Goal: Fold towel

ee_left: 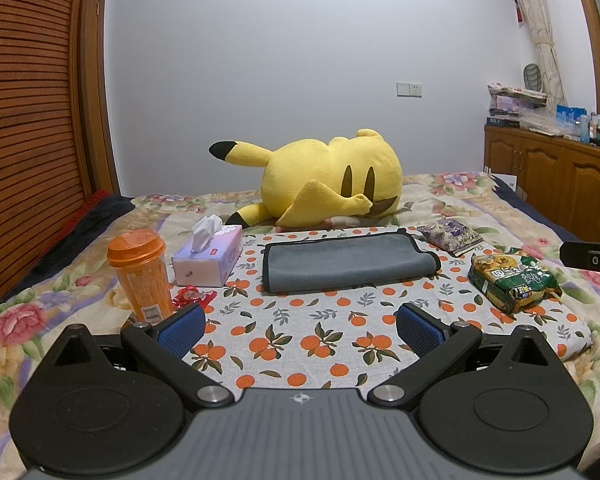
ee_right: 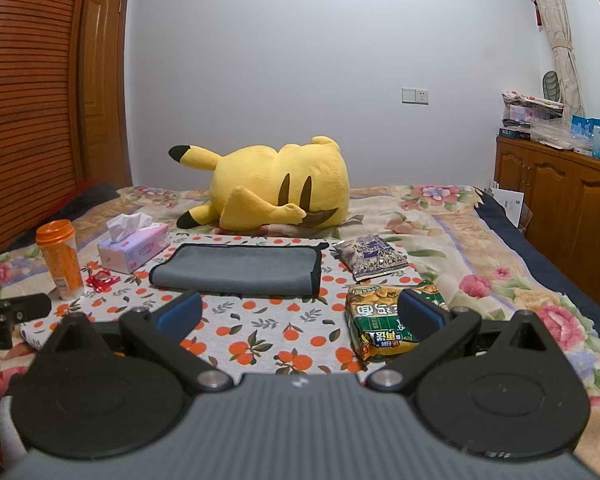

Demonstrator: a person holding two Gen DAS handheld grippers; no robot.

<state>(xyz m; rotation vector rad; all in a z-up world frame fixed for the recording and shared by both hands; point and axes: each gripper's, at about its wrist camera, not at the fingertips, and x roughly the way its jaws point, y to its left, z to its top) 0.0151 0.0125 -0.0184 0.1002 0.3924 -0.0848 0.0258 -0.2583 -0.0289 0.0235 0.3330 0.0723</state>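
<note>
- The grey towel (ee_left: 346, 262) lies folded on the orange-print cloth (ee_left: 300, 340) on the bed.
- The left gripper (ee_left: 300, 326) is spread wide, holding nothing.
- The right gripper (ee_right: 300, 316) is spread wide too.

"cotton" on tissue box (ee_right: 134, 249)

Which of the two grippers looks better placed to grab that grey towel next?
Probably the left gripper: the towel lies straight ahead between its open fingers. The right gripper sits further right, a green packet before it.
</note>
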